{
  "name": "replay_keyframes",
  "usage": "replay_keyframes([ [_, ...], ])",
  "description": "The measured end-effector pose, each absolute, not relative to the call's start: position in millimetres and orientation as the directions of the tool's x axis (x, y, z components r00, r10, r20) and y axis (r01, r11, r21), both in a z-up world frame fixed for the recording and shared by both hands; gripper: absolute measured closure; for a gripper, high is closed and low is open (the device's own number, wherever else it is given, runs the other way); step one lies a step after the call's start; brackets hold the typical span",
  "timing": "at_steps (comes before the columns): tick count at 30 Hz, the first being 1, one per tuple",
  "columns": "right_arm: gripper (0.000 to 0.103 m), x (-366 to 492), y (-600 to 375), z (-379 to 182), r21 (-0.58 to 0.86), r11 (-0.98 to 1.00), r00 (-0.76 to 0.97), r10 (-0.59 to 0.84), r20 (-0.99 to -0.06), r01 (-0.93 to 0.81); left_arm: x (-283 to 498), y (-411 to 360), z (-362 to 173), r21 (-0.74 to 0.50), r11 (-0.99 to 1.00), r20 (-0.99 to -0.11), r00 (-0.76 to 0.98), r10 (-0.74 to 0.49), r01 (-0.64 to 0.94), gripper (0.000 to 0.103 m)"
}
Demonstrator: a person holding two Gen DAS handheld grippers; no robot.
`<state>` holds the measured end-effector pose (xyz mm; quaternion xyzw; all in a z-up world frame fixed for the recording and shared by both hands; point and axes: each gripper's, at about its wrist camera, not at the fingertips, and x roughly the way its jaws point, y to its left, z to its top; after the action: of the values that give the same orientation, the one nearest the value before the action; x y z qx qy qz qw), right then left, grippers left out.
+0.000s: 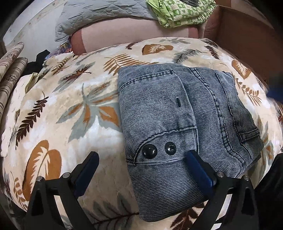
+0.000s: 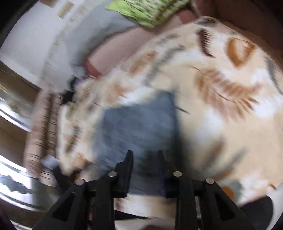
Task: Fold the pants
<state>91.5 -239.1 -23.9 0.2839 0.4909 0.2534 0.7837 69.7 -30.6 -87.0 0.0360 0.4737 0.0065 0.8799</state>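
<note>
curtains (image 1: 10, 70): brown patterned cloth hangs at the far left edge, beside the bed.
blanket (image 1: 67, 109): cream, with brown, orange and grey leaves; it covers the bed and carries the pants.
left hand-held gripper (image 1: 142, 157): jaws stand wide apart and grip nothing. the left finger (image 1: 88, 168) is over the bare blanket, the right finger (image 1: 198, 168) is over the near part of the pants. if it touches the cloth, i cannot tell.
pants (image 1: 185, 115): blue-grey denim, folded to a thick packet, lying on the blanket a little right of the middle. two black buttons (image 1: 160, 149) show on the near part.
grey quilt (image 1: 99, 16): lies behind the blanket, at the top.
green cloth (image 1: 180, 12): crumpled, patterned, at the top right, beside the grey quilt.
right hand-held gripper (image 2: 145, 155): the right wrist view is much blurred. the jaws are partly open with a clear gap, and nothing is gripped between them. the pants (image 2: 138, 123) are seen just beyond the tips.
</note>
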Motion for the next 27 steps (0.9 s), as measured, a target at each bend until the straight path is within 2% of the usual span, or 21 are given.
replay_keyframes([
  [1, 0.050, 104.1, -231.0, -22.6, 0.737, 0.662, 0.376, 0.722, -0.580, -0.135, 68.7, -31.6, -87.3, 0.071, 0.997, -0.833, 0.552, 0.047, 0.021, 0.003],
  [2, 0.044, 116.1, -222.6, -23.7, 0.764, 0.629, 0.363, 0.752, -0.550, -0.147, 69.2, -32.8, -87.2, 0.076, 0.997, -0.832, 0.552, 0.051, 0.023, 0.003],
  [4, 0.044, 150.8, -201.7, -41.5, 0.818, 0.557, 0.300, 0.811, -0.502, -0.139, 67.4, -31.9, -85.9, 0.079, 0.997, -0.833, 0.551, 0.052, 0.024, 0.003],
  [6, 0.044, 178.6, -188.1, -75.8, 0.778, 0.621, 0.256, 0.771, -0.583, -0.099, 68.9, -30.5, -86.2, 0.069, 0.997, -0.836, 0.547, 0.046, 0.022, 0.003],
  [7, 0.049, 190.6, -191.1, -112.0, 0.732, 0.681, 0.209, 0.718, -0.664, -0.012, 68.8, -29.8, -86.2, 0.063, 0.998, -0.836, 0.547, 0.040, 0.023, 0.003],
  [8, 0.083, 194.3, -197.2, -140.2, 0.744, 0.664, 0.169, 0.727, -0.666, 0.078, 69.8, -29.9, -87.5, 0.062, 0.998, -0.839, 0.543, 0.041, 0.022, 0.003],
  [9, 0.103, 192.5, -209.7, -151.9, 0.742, 0.655, 0.191, 0.718, -0.670, 0.143, 70.4, -29.7, -87.4, 0.059, 0.998, -0.838, 0.544, 0.038, 0.022, 0.002],
  [10, 0.103, 186.8, -215.1, -148.5, 0.769, 0.623, 0.204, 0.742, -0.639, 0.143, 70.7, -28.8, -87.1, 0.058, 0.998, -0.840, 0.541, 0.038, 0.021, 0.001],
  [11, 0.103, 181.1, -213.6, -138.9, 0.749, 0.652, 0.216, 0.720, -0.660, 0.116, 71.2, -27.5, -87.4, 0.050, 0.999, -0.841, 0.539, 0.031, 0.021, 0.001],
  [15, 0.088, 152.2, -213.6, -104.5, 0.701, 0.713, 0.235, 0.682, -0.693, 0.000, 72.4, -24.6, -88.5, 0.030, 0.999, -0.848, 0.530, 0.019, 0.013, 0.000],
  [16, 0.077, 139.1, -213.9, -96.8, 0.699, 0.715, 0.242, 0.684, -0.688, -0.033, 72.6, -24.4, -88.7, 0.028, 1.000, -0.848, 0.530, 0.017, 0.013, 0.000],
  [17, 0.057, 126.2, -215.0, -95.0, 0.697, 0.715, 0.245, 0.687, -0.684, -0.057, 72.5, -24.5, -88.6, 0.026, 1.000, -0.849, 0.529, 0.016, 0.011, 0.000],
  [19, 0.025, 112.2, -213.5, -110.6, 0.645, 0.760, 0.231, 0.644, -0.730, -0.080, 72.8, -25.3, -88.6, 0.024, 1.000, -0.850, 0.527, 0.016, 0.007, 0.000],
  [22, 0.034, 104.5, -212.6, -120.6, 0.602, 0.787, 0.247, 0.616, -0.748, -0.137, 72.0, -26.6, -86.9, 0.029, 1.000, -0.850, 0.526, 0.020, 0.009, 0.000],
  [25, 0.034, 104.8, -213.0, -105.0, 0.587, 0.802, 0.244, 0.595, -0.766, -0.110, 69.6, -21.2, -77.7, 0.005, 1.000, -0.851, 0.525, 0.000, 0.007, 0.001],
  [27, 0.034, 98.2, -212.3, -88.5, 0.589, 0.793, 0.272, 0.607, -0.747, -0.154, 64.6, -16.8, -67.9, 0.009, 1.000, -0.839, 0.544, 0.008, 0.000, 0.001],
])
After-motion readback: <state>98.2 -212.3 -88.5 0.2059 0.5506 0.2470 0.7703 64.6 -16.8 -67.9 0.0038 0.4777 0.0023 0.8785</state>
